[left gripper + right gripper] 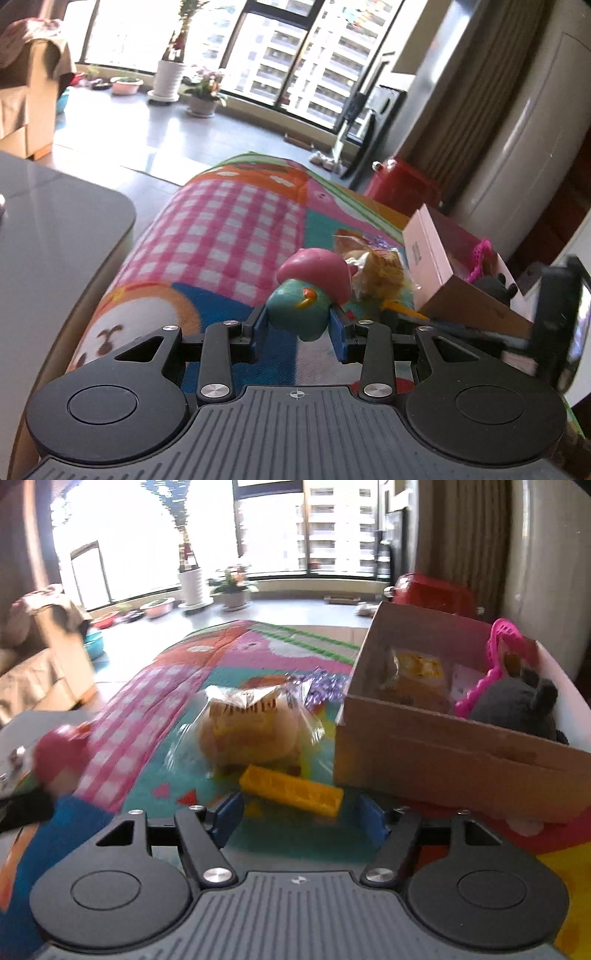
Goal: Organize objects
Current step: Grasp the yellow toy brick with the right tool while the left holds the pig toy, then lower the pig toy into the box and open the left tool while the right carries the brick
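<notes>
My left gripper [299,321] is shut on a teal toy with a pink cap [301,299], held above the colourful mat [229,221]. The same toy shows blurred at the left edge of the right wrist view [61,749]. My right gripper [300,800] is open and low over the mat. A yellow block [291,788] lies just ahead of its blue pads [229,812], untouched. Behind the block sits a wrapped bun [251,727]. A cardboard box [443,753] on the right holds a pink plastic piece [495,664], a grey plush [517,705] and a wrapped snack [417,672].
A grey table [55,240] borders the mat on the left. A purple shiny wrapper [325,683] lies behind the bun. A red container [436,587] stands beyond the box, a sofa [40,672] at far left, potted plants [232,590] by the windows.
</notes>
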`<move>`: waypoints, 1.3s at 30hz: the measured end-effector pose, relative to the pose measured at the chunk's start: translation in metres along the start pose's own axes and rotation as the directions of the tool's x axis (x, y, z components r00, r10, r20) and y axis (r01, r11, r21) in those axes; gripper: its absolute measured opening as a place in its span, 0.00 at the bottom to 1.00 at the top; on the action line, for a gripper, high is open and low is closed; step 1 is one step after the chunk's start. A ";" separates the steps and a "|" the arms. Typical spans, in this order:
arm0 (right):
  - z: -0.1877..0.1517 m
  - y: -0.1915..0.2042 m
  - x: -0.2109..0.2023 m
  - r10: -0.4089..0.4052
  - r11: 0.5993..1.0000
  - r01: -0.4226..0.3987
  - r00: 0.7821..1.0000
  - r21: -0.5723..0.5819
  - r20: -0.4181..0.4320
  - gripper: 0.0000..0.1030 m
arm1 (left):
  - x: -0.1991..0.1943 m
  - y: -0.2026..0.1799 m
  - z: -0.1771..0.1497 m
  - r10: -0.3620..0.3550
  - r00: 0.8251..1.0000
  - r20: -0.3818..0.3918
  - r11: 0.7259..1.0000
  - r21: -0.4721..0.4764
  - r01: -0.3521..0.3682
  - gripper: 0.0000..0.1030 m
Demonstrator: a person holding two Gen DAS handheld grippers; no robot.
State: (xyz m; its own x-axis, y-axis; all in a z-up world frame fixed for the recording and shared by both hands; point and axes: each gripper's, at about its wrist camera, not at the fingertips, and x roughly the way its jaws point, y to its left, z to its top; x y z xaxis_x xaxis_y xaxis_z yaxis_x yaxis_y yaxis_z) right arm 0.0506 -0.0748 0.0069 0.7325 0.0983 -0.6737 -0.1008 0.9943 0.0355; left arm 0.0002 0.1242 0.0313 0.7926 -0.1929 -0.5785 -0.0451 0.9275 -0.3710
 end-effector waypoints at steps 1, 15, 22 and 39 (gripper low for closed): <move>0.001 0.003 0.002 -0.016 1.000 0.016 1.000 0.005 0.001 0.68 | 0.000 0.002 -0.001 0.004 1.000 -0.003 1.000 -0.010 -0.004 0.38; -0.014 -0.025 -0.059 0.067 0.988 -0.067 0.998 -0.138 -0.010 0.62 | -0.044 -0.025 -0.038 -0.011 1.000 0.000 1.000 -0.010 0.011 0.38; -0.042 -0.098 -0.118 0.045 0.988 -0.046 0.999 -0.145 -0.011 0.62 | -0.036 -0.080 -0.059 -0.084 0.993 -0.085 0.994 0.069 0.090 0.38; -0.061 -0.209 -0.179 -0.056 0.997 0.048 0.990 0.063 0.129 0.62 | 0.026 -0.244 0.041 -0.252 0.967 0.029 0.894 0.390 0.221 0.39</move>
State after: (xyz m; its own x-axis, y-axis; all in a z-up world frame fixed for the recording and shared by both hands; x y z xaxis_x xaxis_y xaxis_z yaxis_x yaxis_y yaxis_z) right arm -0.1004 -0.3025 0.0753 0.8177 0.0474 -0.5737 -0.0229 0.9985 0.0499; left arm 0.0569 -0.0935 0.1367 0.7955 -0.4108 -0.4454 0.3718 0.9114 -0.1765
